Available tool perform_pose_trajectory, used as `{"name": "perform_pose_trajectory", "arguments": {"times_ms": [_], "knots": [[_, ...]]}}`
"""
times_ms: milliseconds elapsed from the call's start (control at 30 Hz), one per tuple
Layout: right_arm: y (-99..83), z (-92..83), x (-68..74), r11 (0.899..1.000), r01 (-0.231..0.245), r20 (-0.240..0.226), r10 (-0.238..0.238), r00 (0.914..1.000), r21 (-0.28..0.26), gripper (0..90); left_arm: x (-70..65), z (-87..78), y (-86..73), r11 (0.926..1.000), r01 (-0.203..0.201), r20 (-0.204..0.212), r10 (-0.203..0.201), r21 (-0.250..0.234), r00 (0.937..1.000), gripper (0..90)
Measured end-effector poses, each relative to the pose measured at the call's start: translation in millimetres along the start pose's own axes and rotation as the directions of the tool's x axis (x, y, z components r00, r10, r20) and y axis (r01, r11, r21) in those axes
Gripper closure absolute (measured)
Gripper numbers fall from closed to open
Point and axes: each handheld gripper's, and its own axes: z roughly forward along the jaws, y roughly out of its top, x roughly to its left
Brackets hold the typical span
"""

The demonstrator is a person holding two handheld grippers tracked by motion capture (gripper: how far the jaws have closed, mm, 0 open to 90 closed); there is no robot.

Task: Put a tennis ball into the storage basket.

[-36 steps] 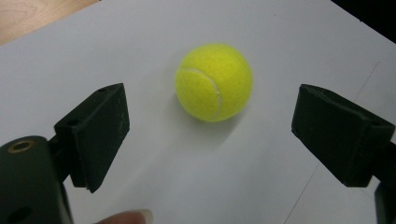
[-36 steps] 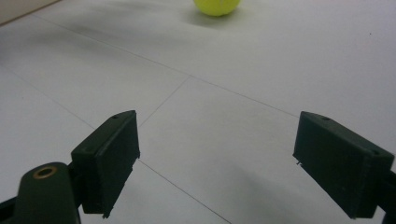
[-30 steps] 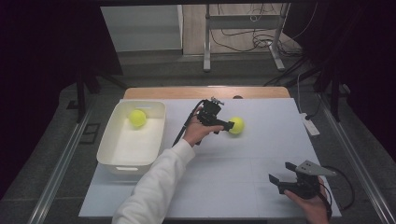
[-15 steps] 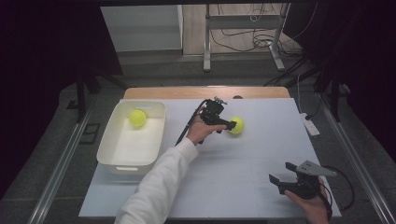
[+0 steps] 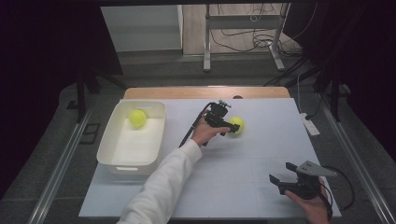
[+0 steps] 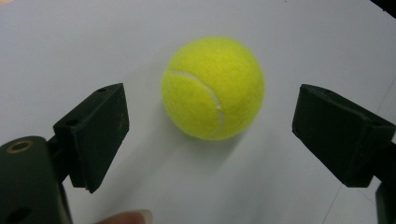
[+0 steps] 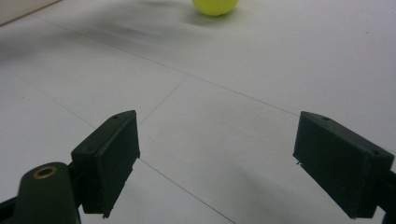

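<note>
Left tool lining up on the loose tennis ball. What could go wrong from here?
1. The tennis ball lies free on the table, between the left tool's open jaws but untouched; a nudge from one jaw may roll it away.
2. It sits nearer one jaw, so closing could push it sideways.
3. The tool's cable trails toward the white bin and might snag.

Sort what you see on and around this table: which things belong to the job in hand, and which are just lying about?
In the job: left gripper, open around the ball; bin holding a second ball.

Lying about: right gripper, idle and open; white strip at the table's edge.
</note>
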Motion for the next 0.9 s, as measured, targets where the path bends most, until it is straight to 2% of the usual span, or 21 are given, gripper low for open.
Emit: {"name": "perform_pose_trajectory", "arguments": {"times_ms": [233, 900], "knots": [[-0.6, -0.5, -0.5, 1.000, -0.002, 0.002, 0.002, 1.0000, 0.002, 14.6, 2.5, 6.6, 1.4, 0.9999, 0.014, -0.001, -0.014, -0.003, 0.9999, 12.1], [-1.3, -1.4, -1.2, 1.000, -0.006, 0.000, 0.006, 1.0000, 0.002, 14.7, -1.6, 25.1, 4.8, 0.9996, 0.024, -0.001, -0.024, 0.015, 0.9997, 12.0]]}}
